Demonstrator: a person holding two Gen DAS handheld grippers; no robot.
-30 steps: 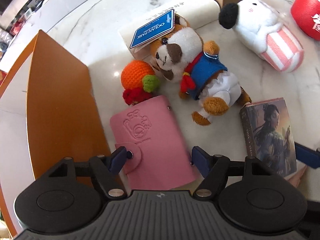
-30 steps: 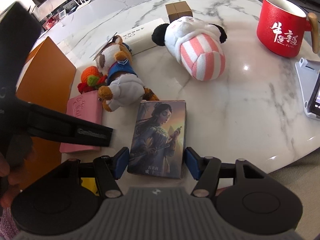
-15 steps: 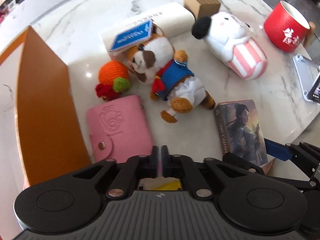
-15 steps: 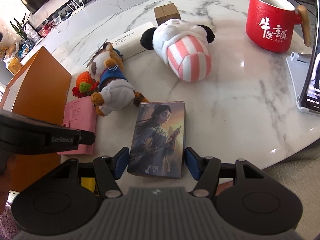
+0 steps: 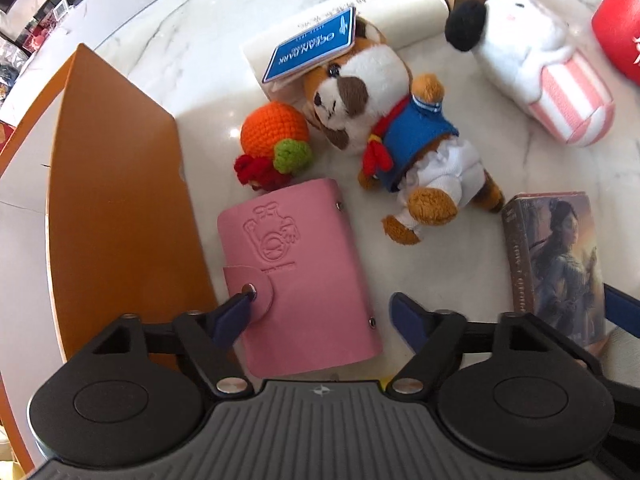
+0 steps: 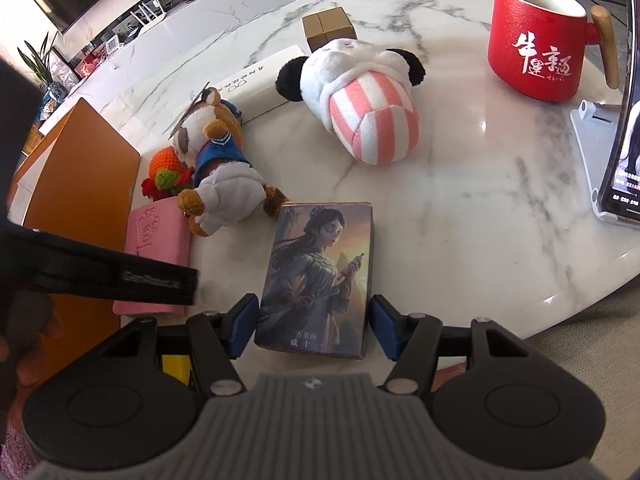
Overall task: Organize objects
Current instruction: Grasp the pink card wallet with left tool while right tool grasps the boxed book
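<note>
Left wrist view: left gripper (image 5: 318, 312), clenched half-second ago, now spread wide astride pink card holder (image 5: 298, 274) at 6 o'clock; grasp likely next. Right gripper (image 6: 313, 326) unchanged, released, flanking illustrated card box (image 6: 318, 278).

— Where does the card holder (image 5: 298, 276) lie?
— Near the table's (image 6: 460, 216) front edge, just right of the flat folder (image 5: 116, 216) at the left edge. The crocheted fruit (image 5: 274, 142) touches its far end.
— And the dog plush (image 5: 394, 152)?
— Right of the fruit, its head against the long box (image 5: 348, 24) behind. The picture box (image 6: 318, 276) lies at the front edge, right of the holder.
— Further back?
— The striped plush (image 6: 360, 100), with a small carton (image 6: 329, 28) behind it; the mug (image 6: 536, 40) stands toward the far right edge.
</note>
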